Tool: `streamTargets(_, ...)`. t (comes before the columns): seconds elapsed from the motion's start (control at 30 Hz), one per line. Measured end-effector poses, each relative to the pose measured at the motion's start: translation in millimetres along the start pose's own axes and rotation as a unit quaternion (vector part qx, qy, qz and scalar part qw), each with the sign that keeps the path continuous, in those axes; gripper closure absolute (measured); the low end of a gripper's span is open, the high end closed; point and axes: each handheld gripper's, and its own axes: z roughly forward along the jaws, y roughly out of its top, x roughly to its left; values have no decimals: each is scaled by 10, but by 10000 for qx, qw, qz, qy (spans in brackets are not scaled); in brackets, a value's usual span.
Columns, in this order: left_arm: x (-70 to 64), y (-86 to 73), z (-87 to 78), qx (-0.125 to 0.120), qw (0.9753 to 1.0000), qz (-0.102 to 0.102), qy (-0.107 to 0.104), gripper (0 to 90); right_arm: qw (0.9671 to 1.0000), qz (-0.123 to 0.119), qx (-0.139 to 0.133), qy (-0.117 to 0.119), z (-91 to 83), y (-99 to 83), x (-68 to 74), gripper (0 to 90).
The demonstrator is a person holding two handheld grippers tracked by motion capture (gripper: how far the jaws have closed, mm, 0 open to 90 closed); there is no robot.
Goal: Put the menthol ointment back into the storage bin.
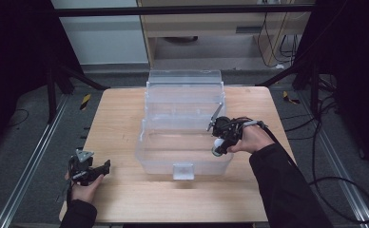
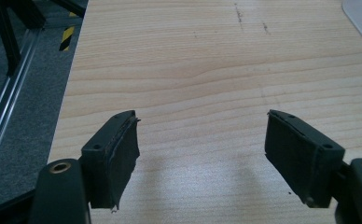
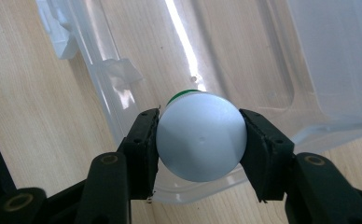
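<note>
Right gripper (image 3: pixel 200 144) clamps white-capped bottle (image 3: pixel 200 142) over clear bin (image 3: pixel 272 60)

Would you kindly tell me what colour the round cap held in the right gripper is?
White, with a green edge beneath; the cap shows best in the right gripper view.

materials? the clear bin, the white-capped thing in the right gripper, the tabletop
Clear bin: looks like transparent moulded plastic, glossy; the table grain shows through it.
White-capped item held in the right gripper: smooth matte white cap, probably plastic, centre moulding dot; green edge behind, body hidden.
Tabletop: light wood grain, matte; solid or laminate, can't tell.
</note>
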Motion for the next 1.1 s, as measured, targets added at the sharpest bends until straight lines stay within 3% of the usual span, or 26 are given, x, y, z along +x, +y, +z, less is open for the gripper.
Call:
streamTargets(0.07,1,0,0,5,10000,2,2,254,10000,-78,-17,26,43,1,-1,503)
streamTargets(0.47,-1,0,6,4,10000,0,7,254,9999,79,29,136,246,-144,-51,503)
streamTargets(1.1,7,-7,-3,14,10000,27,10,254,9997,105,114,184,405,-233,-68,502)
